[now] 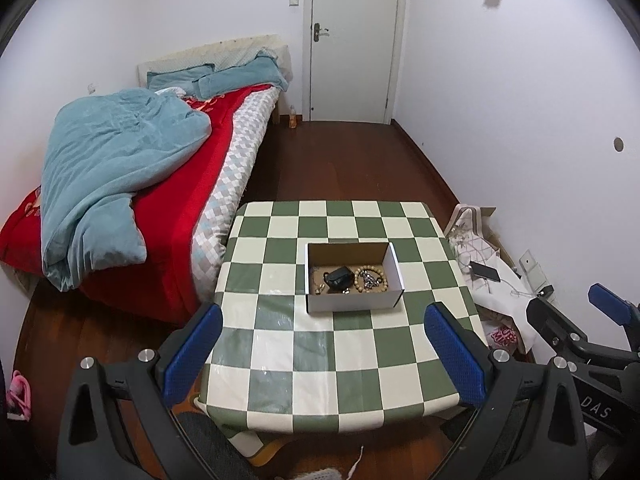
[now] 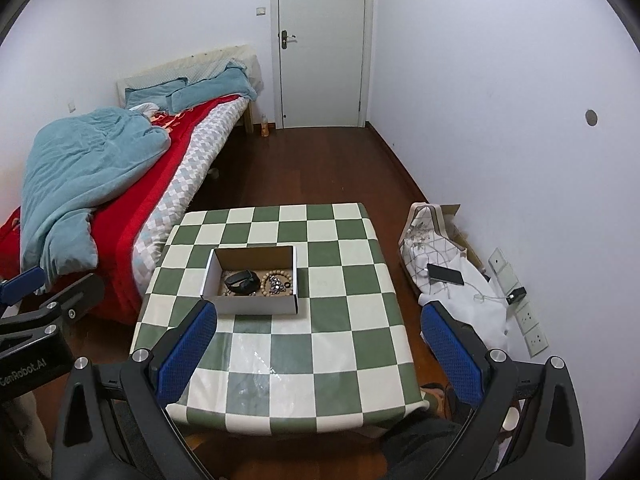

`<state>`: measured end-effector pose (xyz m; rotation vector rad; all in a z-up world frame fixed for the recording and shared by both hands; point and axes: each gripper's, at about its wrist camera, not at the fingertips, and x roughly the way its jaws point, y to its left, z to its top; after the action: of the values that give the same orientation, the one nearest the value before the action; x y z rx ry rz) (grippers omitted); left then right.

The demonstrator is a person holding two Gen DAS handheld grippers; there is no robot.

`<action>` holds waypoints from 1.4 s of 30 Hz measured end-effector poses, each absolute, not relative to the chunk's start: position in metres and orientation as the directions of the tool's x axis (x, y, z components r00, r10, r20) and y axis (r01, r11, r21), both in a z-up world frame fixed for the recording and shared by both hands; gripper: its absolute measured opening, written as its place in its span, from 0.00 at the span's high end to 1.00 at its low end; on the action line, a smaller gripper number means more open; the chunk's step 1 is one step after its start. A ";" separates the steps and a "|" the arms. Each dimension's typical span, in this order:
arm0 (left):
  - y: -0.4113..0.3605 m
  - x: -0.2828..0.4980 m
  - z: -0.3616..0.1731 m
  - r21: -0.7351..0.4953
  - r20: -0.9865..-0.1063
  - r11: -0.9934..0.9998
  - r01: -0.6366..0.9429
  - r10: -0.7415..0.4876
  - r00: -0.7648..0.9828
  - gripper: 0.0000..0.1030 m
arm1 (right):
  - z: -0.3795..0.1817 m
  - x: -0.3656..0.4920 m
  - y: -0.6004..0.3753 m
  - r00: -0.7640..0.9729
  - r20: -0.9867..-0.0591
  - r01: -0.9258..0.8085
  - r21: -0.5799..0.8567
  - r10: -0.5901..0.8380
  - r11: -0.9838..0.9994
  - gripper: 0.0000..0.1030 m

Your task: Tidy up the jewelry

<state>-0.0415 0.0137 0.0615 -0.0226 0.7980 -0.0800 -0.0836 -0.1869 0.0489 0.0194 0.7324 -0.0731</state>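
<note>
A white cardboard box (image 1: 352,302) (image 2: 256,305) stands open on the green-and-white checkered table (image 1: 340,360) (image 2: 340,320). Inside lie a black wristband (image 1: 339,278) (image 2: 241,281), a wooden bead bracelet (image 1: 371,270) (image 2: 276,274) and a silver chain (image 1: 370,279) (image 2: 276,283). My left gripper (image 1: 324,354) is open and empty, held above the table's near edge, short of the box. My right gripper (image 2: 320,354) is open and empty, likewise back from the box and to its right. Each gripper shows at the edge of the other's view.
A bed (image 1: 160,184) with a blue duvet and red cover stands left of the table. A cloth pile with a phone (image 2: 445,274) lies on the floor at the right by the wall. A closed door (image 1: 354,40) is at the back.
</note>
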 end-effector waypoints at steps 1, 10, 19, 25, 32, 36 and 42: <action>0.013 -0.041 0.061 -0.048 -0.717 0.997 0.061 -0.077 0.693 0.00 | 0.049 -0.083 -0.187 0.739 -0.671 0.072 -0.004 -0.056 0.997 0.00; 0.008 -0.018 0.059 -0.029 -0.735 0.999 0.027 -0.040 0.676 0.00 | 0.048 -0.069 -0.187 0.729 -0.682 0.066 -0.016 -0.059 0.998 0.00; 0.011 0.014 0.053 -0.007 -0.737 1.000 -0.026 0.012 0.676 0.00 | 0.045 -0.031 -0.185 0.718 -0.691 0.073 -0.046 -0.085 0.996 0.00; 0.012 0.028 0.042 0.005 -0.756 0.999 -0.041 0.031 0.654 0.00 | 0.035 -0.007 -0.183 0.701 -0.706 0.073 -0.067 -0.100 0.995 0.00; 0.012 0.032 0.034 0.019 -0.774 0.999 -0.035 0.037 0.632 0.00 | 0.023 0.013 -0.181 0.680 -0.726 0.069 -0.074 -0.101 0.995 0.00; 0.012 0.033 0.035 0.021 -0.773 0.999 -0.036 0.039 0.633 0.00 | 0.019 0.018 -0.180 0.674 -0.731 0.070 -0.076 -0.103 0.995 0.00; 0.015 0.033 0.036 0.019 -0.768 0.999 -0.036 0.037 0.639 0.00 | 0.017 0.020 -0.179 0.671 -0.735 0.065 -0.075 -0.100 0.995 0.00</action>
<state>0.0334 0.0148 0.0357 0.0017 0.8764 0.0416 0.0202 -0.1794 0.0174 -0.0437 0.8306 -0.0929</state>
